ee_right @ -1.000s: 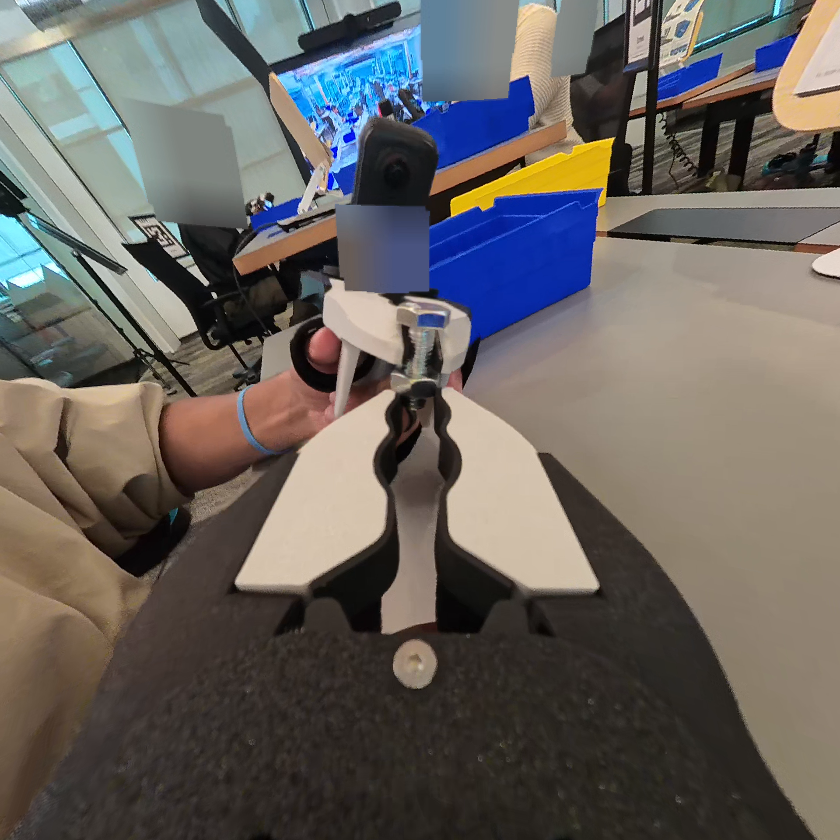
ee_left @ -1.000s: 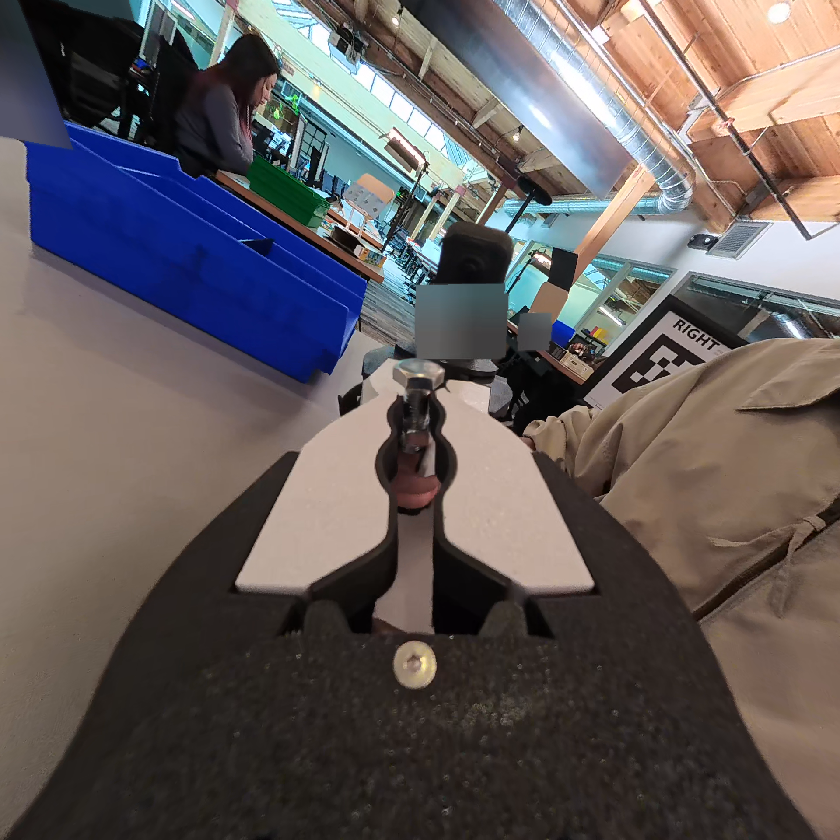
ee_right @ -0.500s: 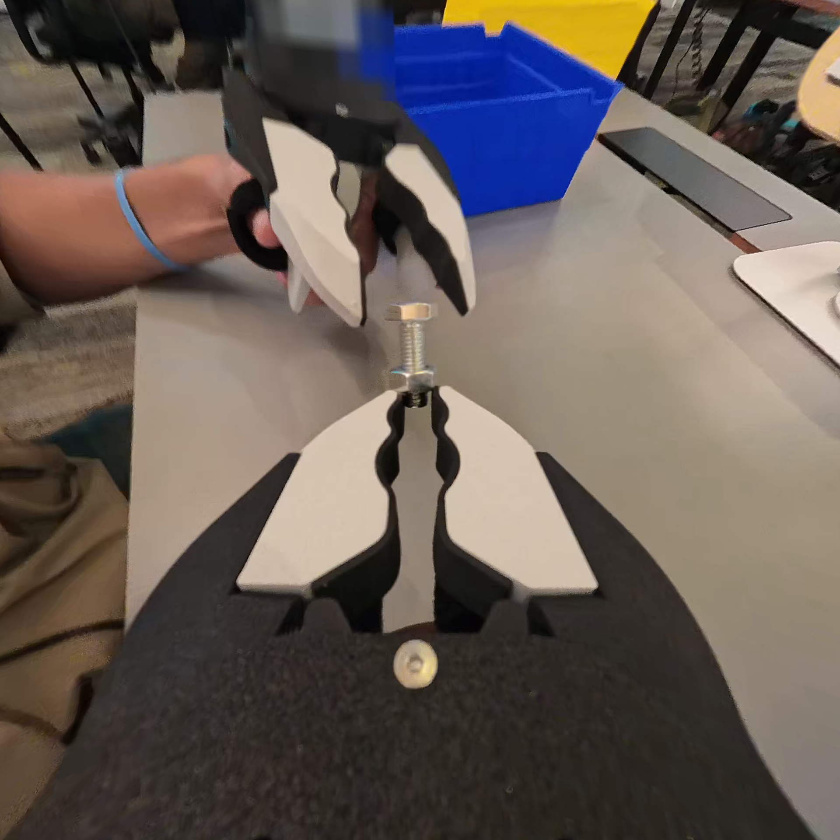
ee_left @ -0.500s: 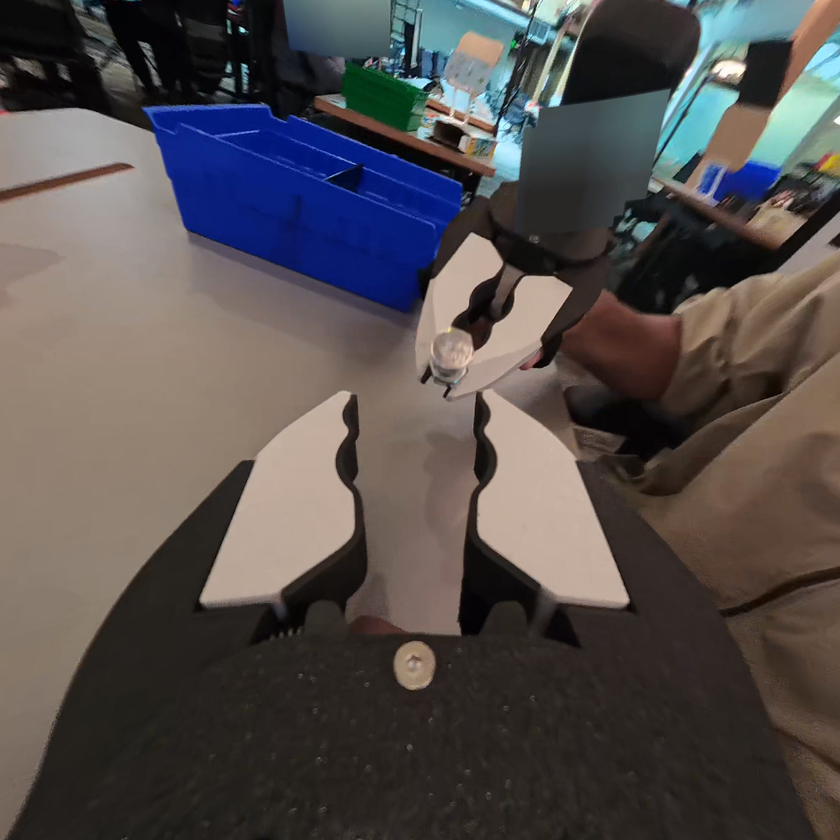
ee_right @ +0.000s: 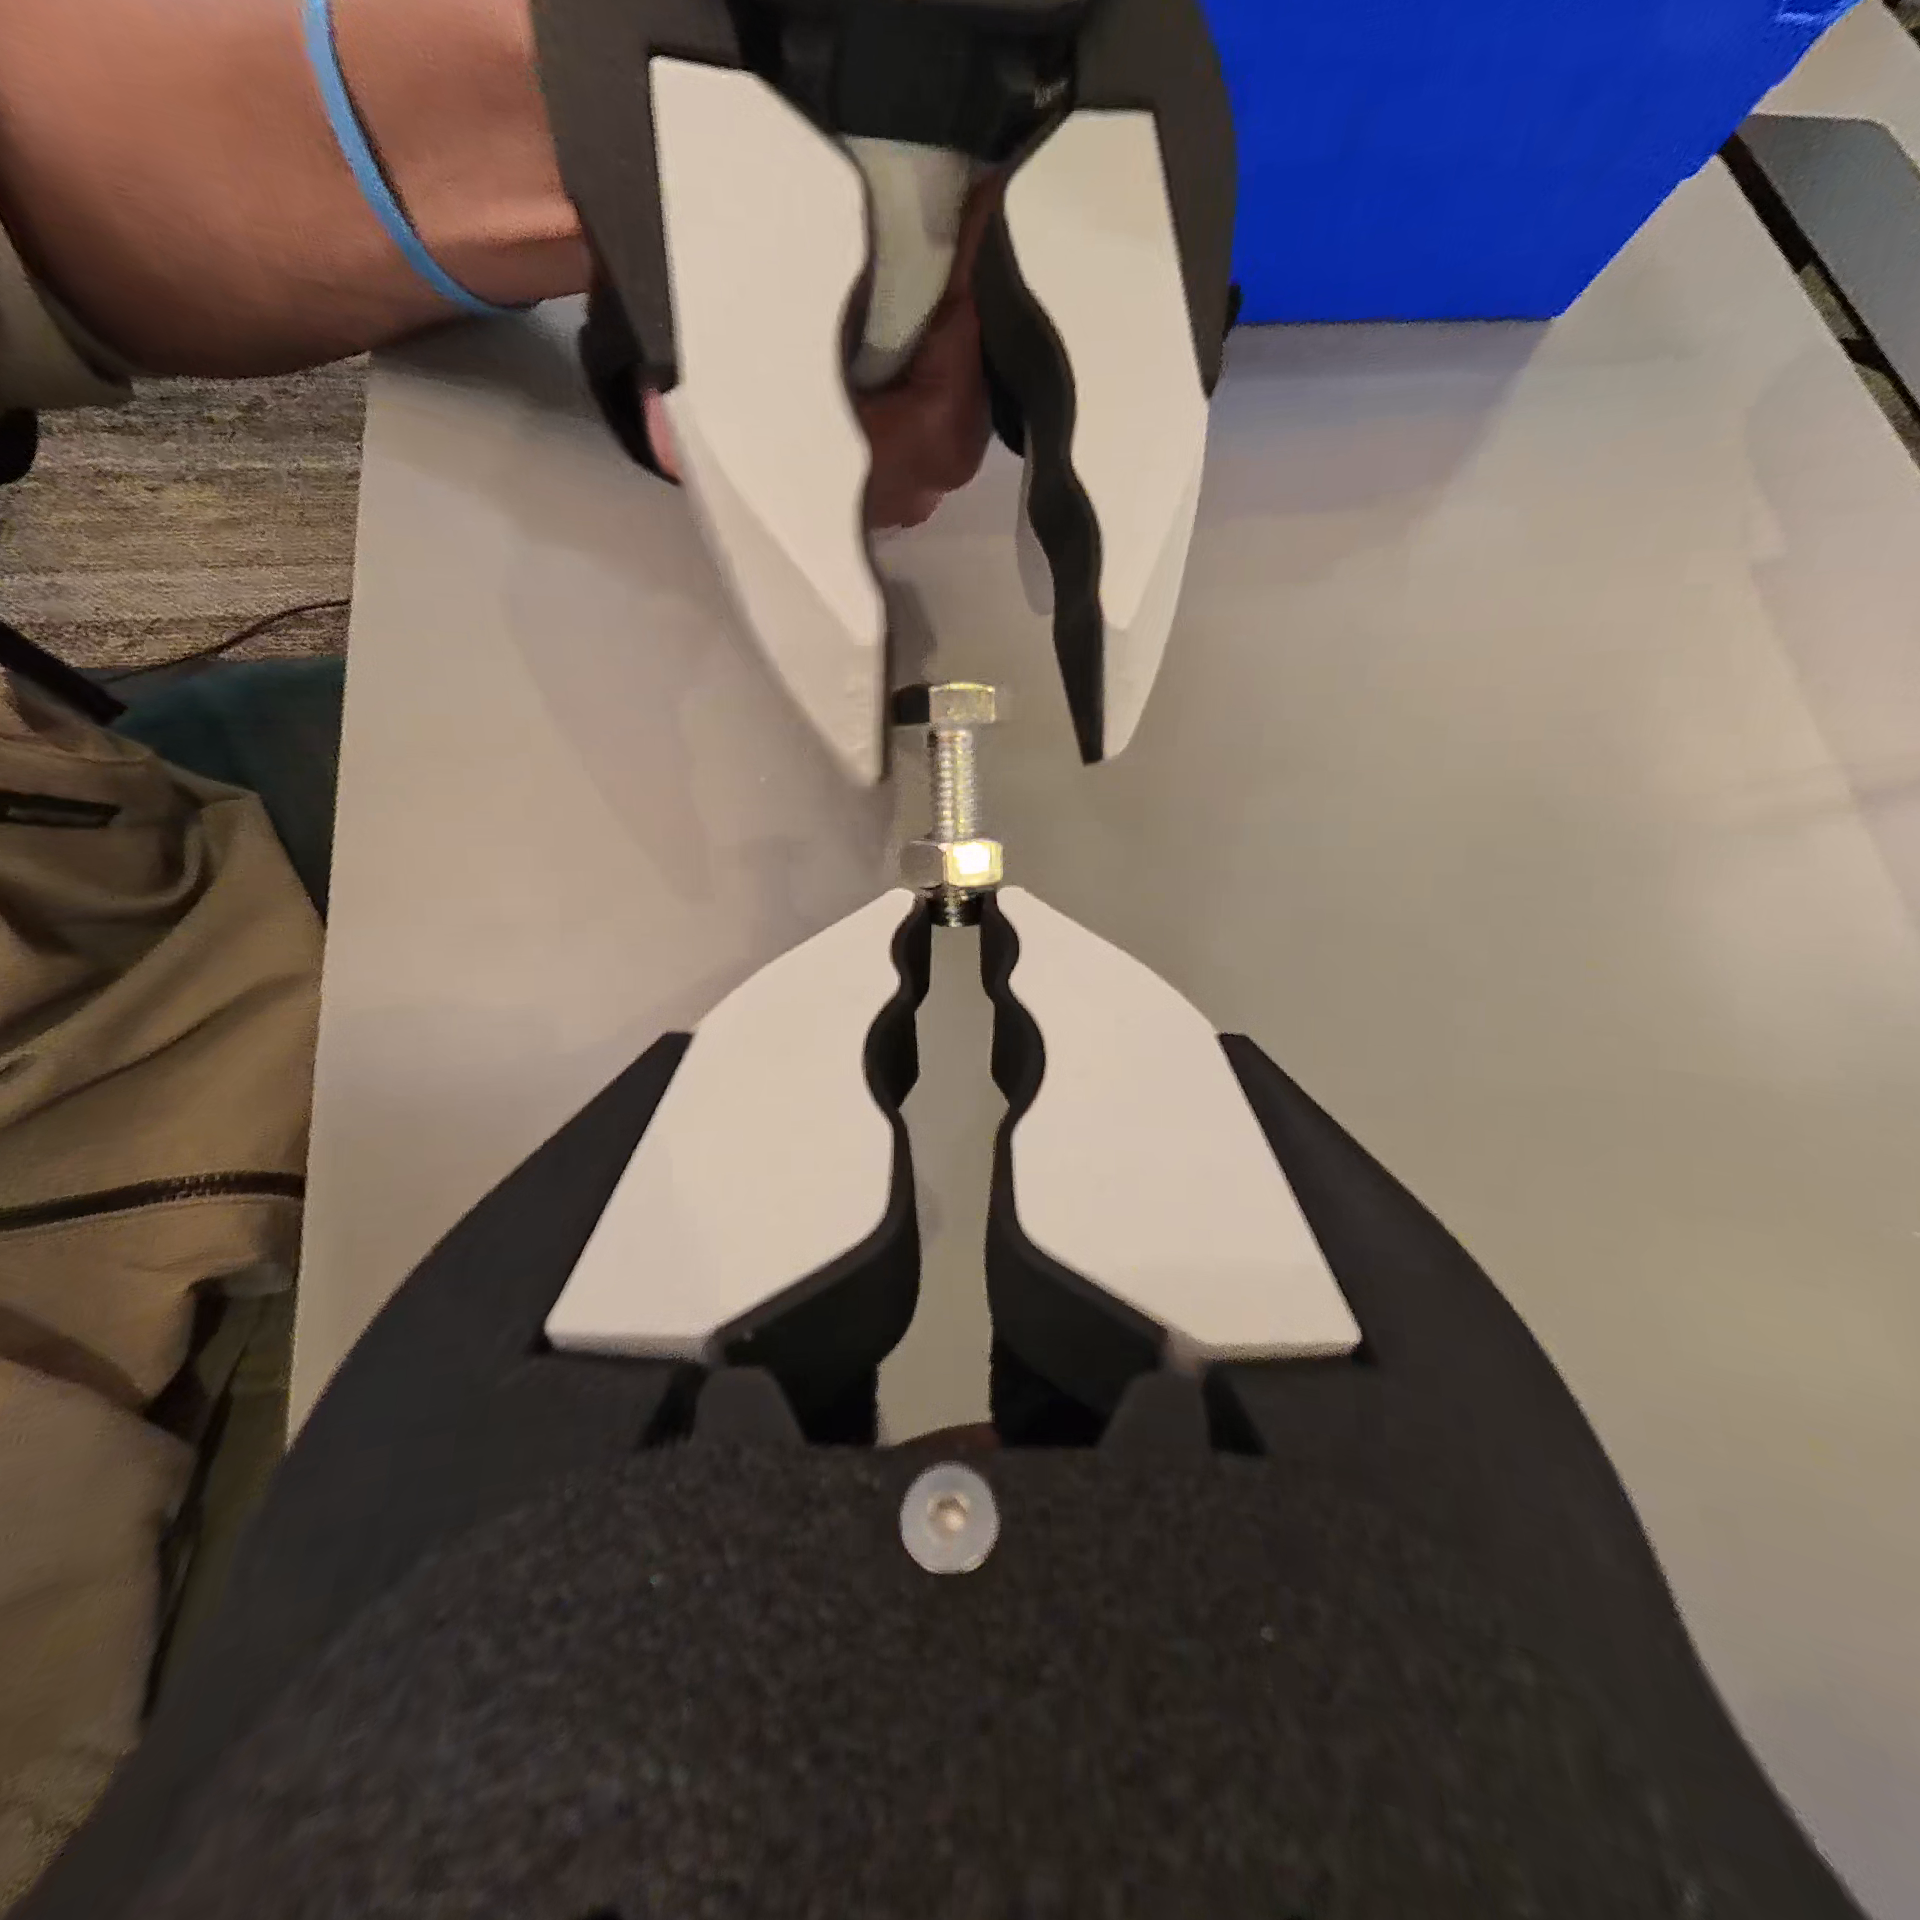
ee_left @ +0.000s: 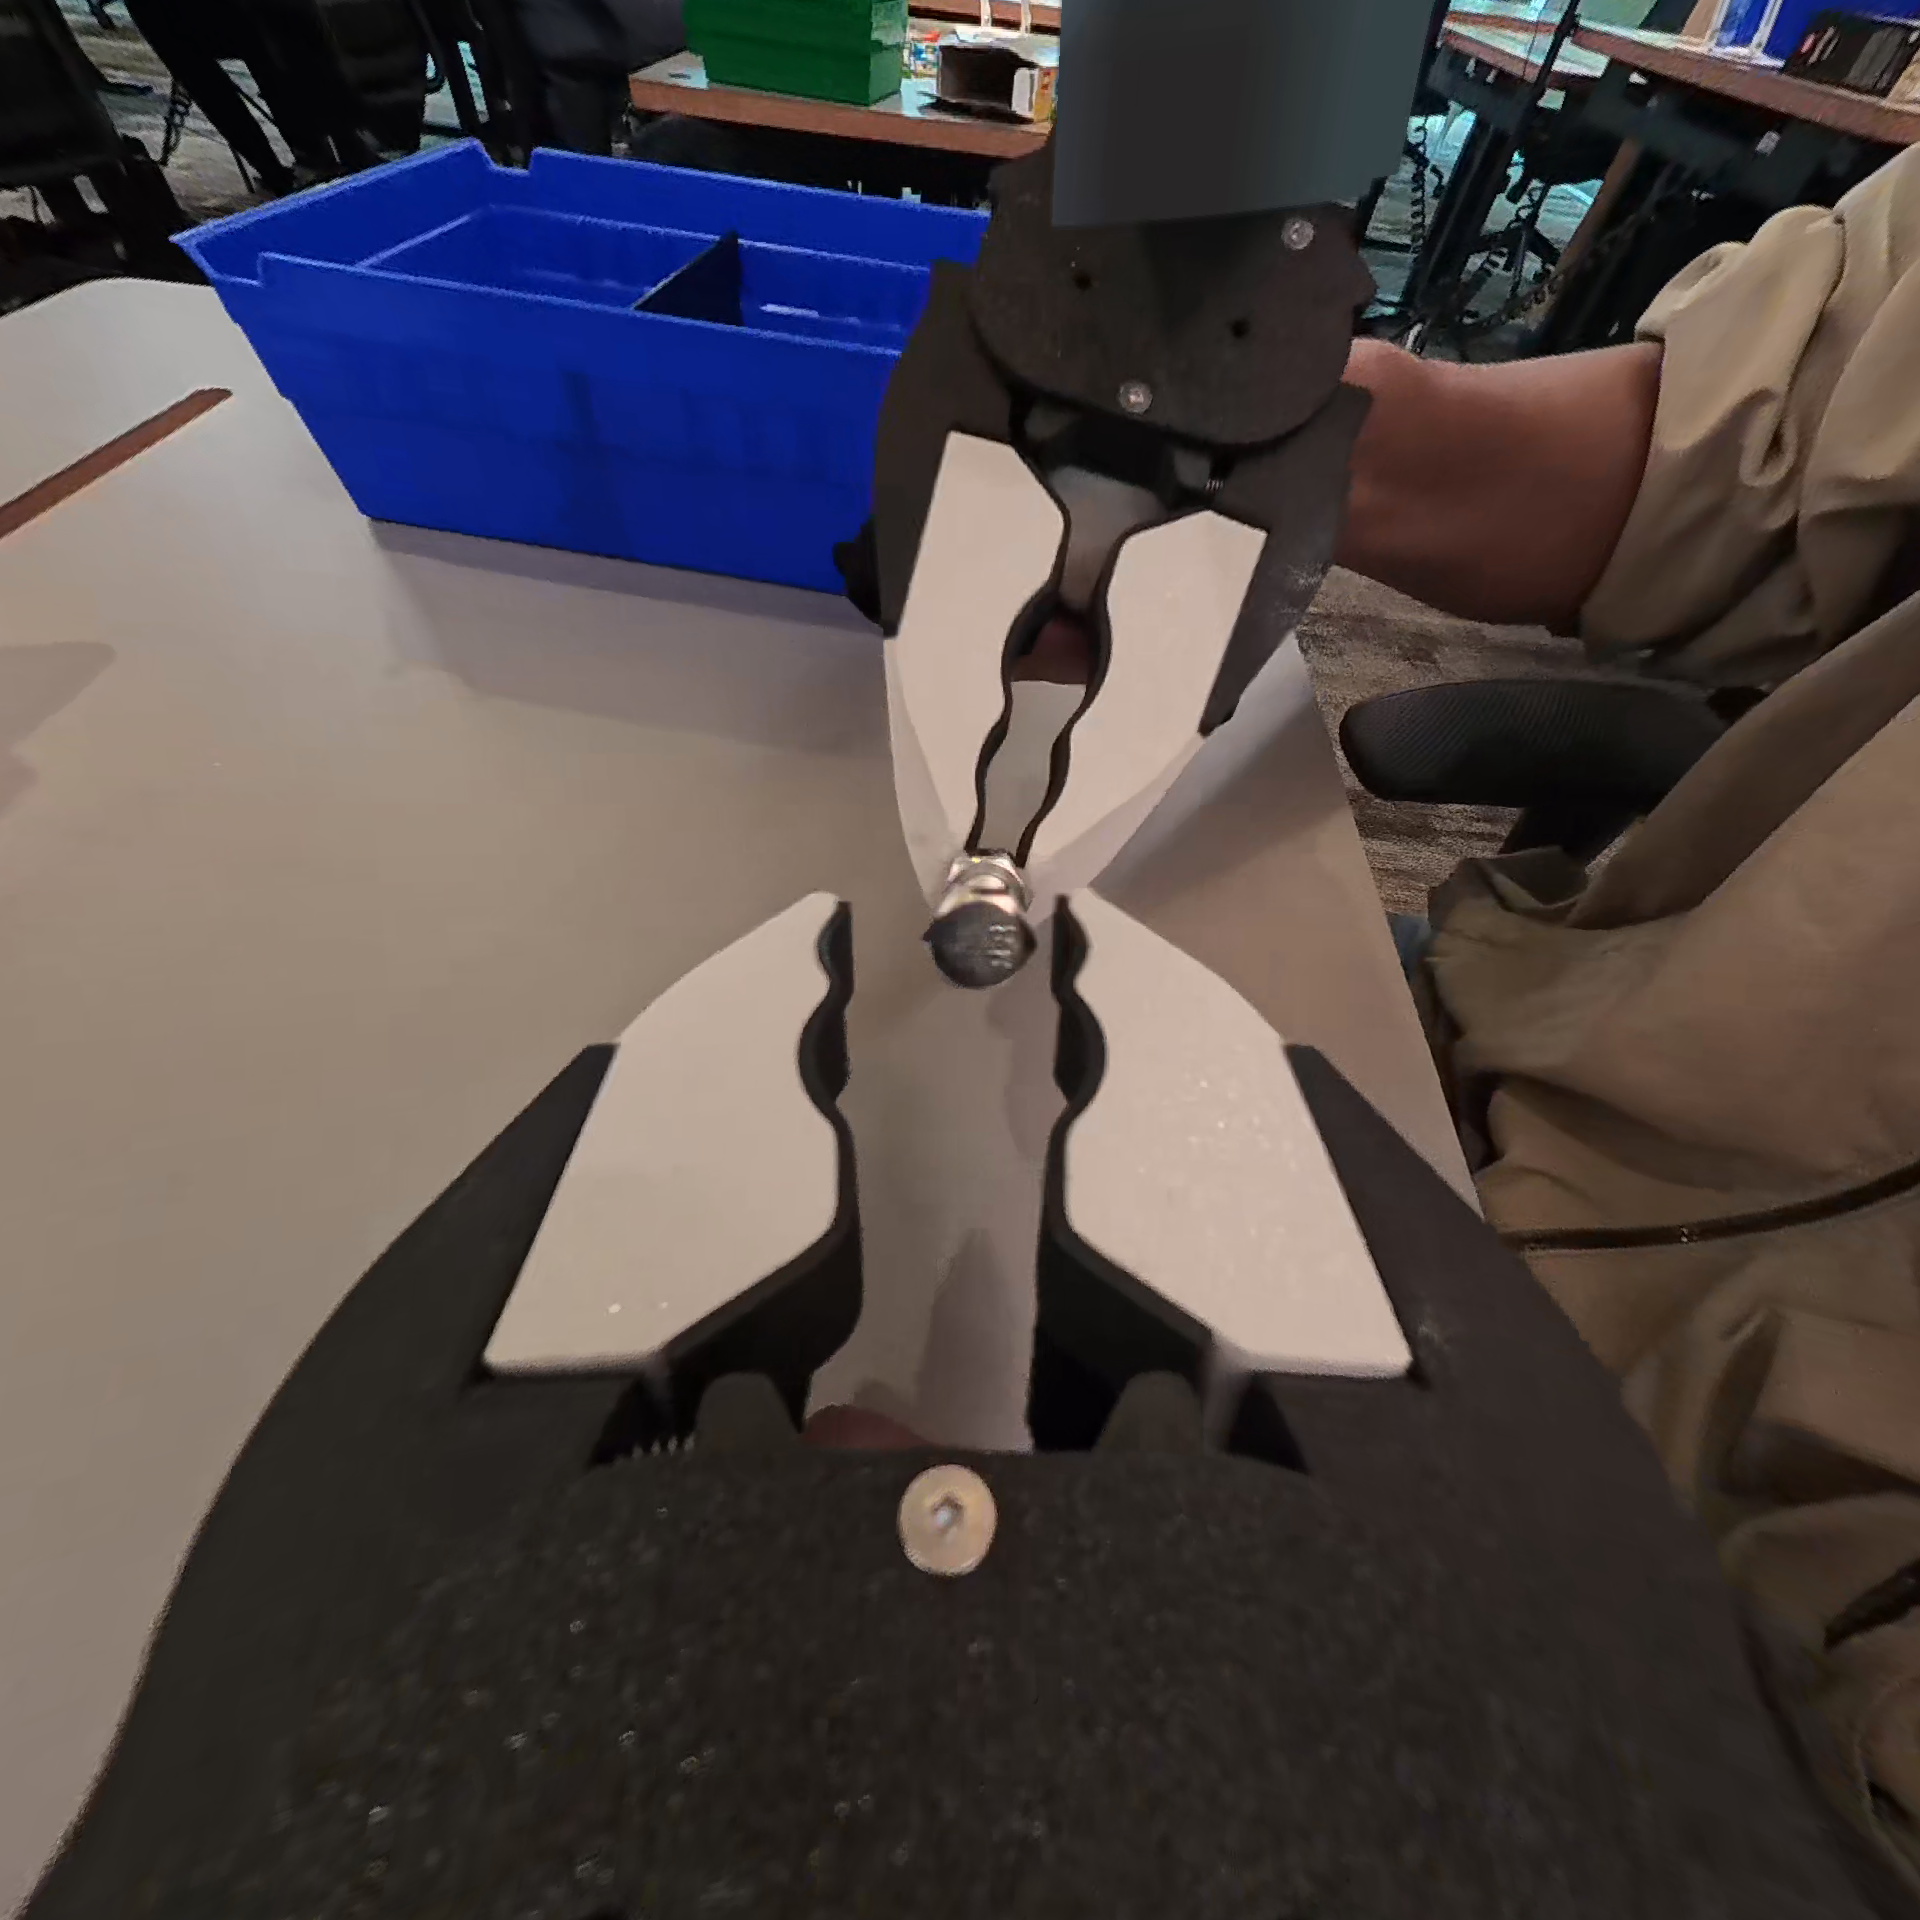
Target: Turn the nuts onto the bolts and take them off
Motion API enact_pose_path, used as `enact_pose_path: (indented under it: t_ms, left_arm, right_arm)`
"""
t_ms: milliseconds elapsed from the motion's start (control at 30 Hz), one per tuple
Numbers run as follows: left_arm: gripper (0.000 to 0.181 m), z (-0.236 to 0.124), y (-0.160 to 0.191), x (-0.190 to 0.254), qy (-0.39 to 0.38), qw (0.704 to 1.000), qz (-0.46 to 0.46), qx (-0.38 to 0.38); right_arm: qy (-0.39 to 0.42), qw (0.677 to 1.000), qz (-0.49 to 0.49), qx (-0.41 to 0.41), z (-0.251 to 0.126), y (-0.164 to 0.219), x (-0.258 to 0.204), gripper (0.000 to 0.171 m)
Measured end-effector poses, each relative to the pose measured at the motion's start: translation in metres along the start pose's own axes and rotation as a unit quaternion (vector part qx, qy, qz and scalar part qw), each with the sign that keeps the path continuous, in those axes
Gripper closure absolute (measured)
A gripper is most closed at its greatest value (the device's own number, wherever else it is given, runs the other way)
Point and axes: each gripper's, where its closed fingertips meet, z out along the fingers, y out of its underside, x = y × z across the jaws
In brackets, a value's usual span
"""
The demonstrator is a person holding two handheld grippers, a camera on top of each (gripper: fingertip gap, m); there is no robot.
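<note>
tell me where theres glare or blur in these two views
Right wrist view: one face of the nut is blown out by glare, and the left gripper looks soft at its upper edges. Left wrist view: the bolt head is blurred, and the blue bin bows with wide-angle distortion.

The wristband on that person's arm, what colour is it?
The wristband is light blue, a thin plain band around the wrist. The right wrist view shows it best.

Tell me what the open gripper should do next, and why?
Probably close the left gripper on the bolt head. Its fingers are open on either side of the head, while the right gripper is shut on the bolt's threaded end just below the nut.
</note>
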Motion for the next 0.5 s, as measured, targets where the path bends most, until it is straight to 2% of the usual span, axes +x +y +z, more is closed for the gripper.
enact_pose_path:
  t_ms: [67,200,467,500]
  left_arm:
    - [0.161,-0.001,0.000,0.008,0.024,1.000,0.005,0.001]
    - [0.162,-0.001,0.001,0.009,0.025,1.000,0.015,-0.002]
    - [0.162,-0.016,-0.026,0.016,0.052,0.996,-0.002,0.077]
    - [0.162,-0.017,-0.029,0.016,0.054,0.995,-0.004,0.087]
  right_arm:
    - [-0.007,1.000,-0.006,-0.006,0.000,0.001,-0.003,0.162]
    - [-0.010,1.000,-0.010,-0.004,-0.001,0.001,-0.004,0.162]
    - [-0.027,0.994,0.026,0.100,-0.014,-0.027,-0.008,0.161]
    - [-0.027,0.993,0.030,0.115,-0.015,-0.030,-0.008,0.157]
